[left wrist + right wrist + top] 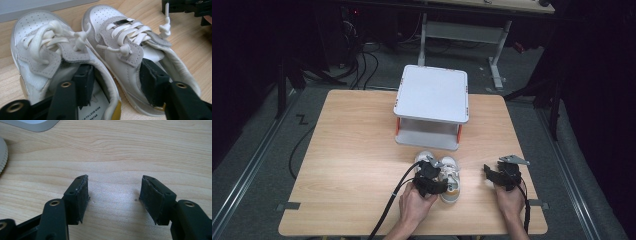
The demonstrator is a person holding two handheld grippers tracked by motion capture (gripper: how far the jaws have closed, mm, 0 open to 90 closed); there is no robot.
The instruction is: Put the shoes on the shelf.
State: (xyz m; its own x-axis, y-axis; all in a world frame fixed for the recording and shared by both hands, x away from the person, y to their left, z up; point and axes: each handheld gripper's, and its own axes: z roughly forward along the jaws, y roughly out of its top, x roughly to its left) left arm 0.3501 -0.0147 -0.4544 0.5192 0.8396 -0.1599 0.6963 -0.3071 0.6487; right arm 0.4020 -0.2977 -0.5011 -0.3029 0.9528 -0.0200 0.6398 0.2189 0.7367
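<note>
Widest thing first: the wooden worktop [352, 165] runs across the high view, bare grain over most of it. At its far middle stands a white stand [432, 92] with a flat square top on short orange legs, and a second white board sits below that top.

Just in front of the stand, at the near middle of the worktop, a pair of small white shoes lies side by side, toes towards the stand. Seen along the left tool's jaws, the left shoe [47, 57] and the right shoe [130, 50] touch along their inner sides, both upright on their soles. Grey patches carry the thick white laces [125, 30], each lace ending in a knot. The left shoe shows a yellow heel edge and a printed insole.

Now the hands. The left hand [416, 205] comes in from the near edge, carrying the left tool [117, 82] right over the heels of the pair, cable trailing back off the worktop. One jaw dips into the left shoe's opening, the other into the right shoe's opening, with the two touching inner walls between them. The jaws stand half spread; whether the pads press on those walls I cannot tell.

The right hand [511, 200] rests well apart to the right, and the right tool [113, 195] has its jaws spread wide over bare wood, gripping nothing.
</note>
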